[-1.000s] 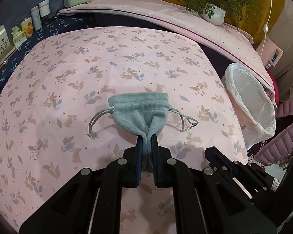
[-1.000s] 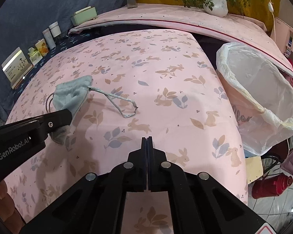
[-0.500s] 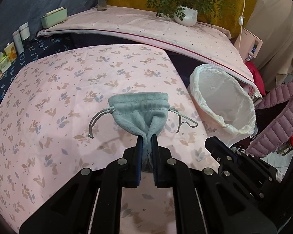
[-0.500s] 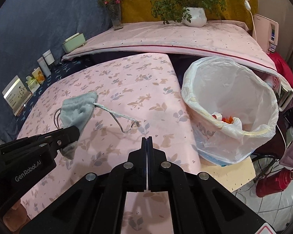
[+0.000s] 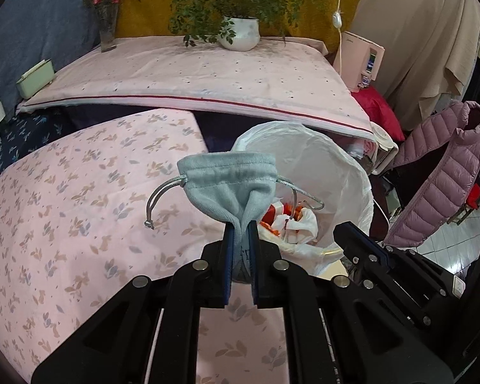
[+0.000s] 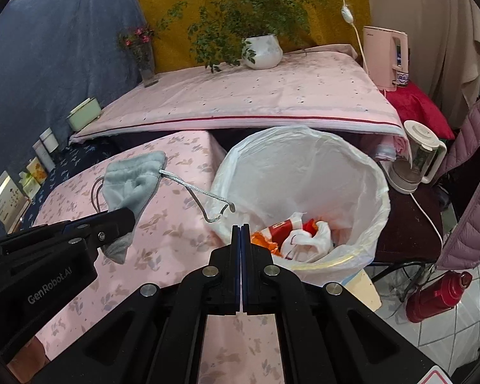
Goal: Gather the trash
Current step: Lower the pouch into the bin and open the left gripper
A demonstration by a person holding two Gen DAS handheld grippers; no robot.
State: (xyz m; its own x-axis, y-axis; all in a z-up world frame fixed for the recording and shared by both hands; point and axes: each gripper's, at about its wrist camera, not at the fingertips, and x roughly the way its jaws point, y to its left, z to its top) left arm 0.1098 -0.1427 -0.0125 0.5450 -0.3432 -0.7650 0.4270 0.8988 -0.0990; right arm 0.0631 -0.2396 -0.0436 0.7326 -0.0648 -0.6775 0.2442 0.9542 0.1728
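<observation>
My left gripper (image 5: 241, 228) is shut on a pale blue drawstring pouch (image 5: 228, 185) and holds it in the air at the table's right edge, beside the bin. The pouch (image 6: 132, 180) and left gripper (image 6: 120, 220) also show at the left of the right wrist view, with a grey cord (image 6: 204, 196) hanging toward the bin. The bin with a white liner (image 6: 307, 156) stands right of the table and holds red and white wrappers (image 6: 296, 235). My right gripper (image 6: 241, 228) is shut and empty, near the bin's front rim.
A pink patterned tablecloth (image 5: 64, 211) covers the table. Behind is a raised pink-covered surface (image 5: 208, 73) with a potted plant (image 5: 240, 32) and vase (image 5: 107, 30). A blender jug (image 6: 416, 156), red flask (image 6: 438, 291) and pink jacket (image 5: 448, 166) are at the right.
Both grippers have moved right toward the bin. The pouch went from over the table's middle to its right edge; the bin's inside has come into view.
</observation>
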